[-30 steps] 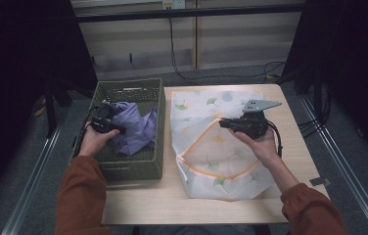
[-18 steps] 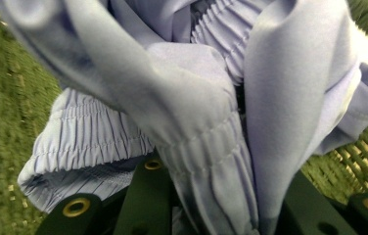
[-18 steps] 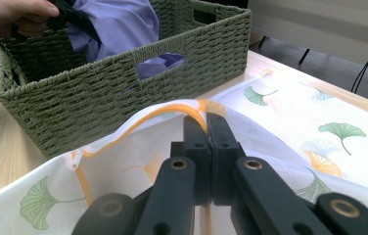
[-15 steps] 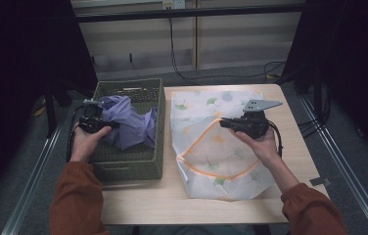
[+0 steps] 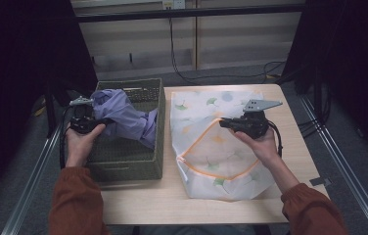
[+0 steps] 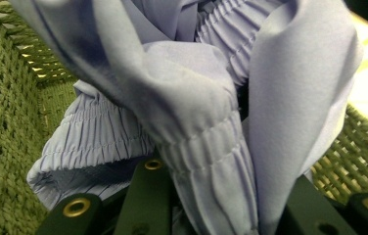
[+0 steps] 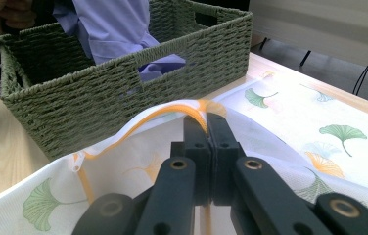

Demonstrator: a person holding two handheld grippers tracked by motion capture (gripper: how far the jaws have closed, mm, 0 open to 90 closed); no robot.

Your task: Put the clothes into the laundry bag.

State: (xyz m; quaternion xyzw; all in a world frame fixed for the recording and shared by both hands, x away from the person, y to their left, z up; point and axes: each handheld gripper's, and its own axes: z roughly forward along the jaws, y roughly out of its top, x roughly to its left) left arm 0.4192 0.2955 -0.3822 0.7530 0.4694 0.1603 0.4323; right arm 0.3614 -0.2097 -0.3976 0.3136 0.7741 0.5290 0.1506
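Note:
A lavender garment [image 5: 126, 115] with gathered elastic bands hangs from my left gripper [image 5: 96, 121], which is shut on it above the left side of the green woven basket [image 5: 152, 95]. In the left gripper view the cloth [image 6: 196, 122] bunches between the black jaws. A white mesh laundry bag [image 5: 206, 105] with ginkgo leaves and an orange zipper lies on the table to the right. My right gripper [image 5: 223, 122] is shut on the bag's orange zipper edge [image 7: 196, 108] and lifts it, so the mouth gapes toward the basket [image 7: 123, 93].
The wooden table [image 5: 294, 127] has bare room at the right and front. Metal rails run along both sides. Cables hang behind the table by the slatted wall. The garment's lower end [image 7: 157, 66] still rests inside the basket.
My left gripper has risen and moved toward the left rim of the basket, drawing the lavender garment up out of it. The right gripper has held still on the bag's edge.

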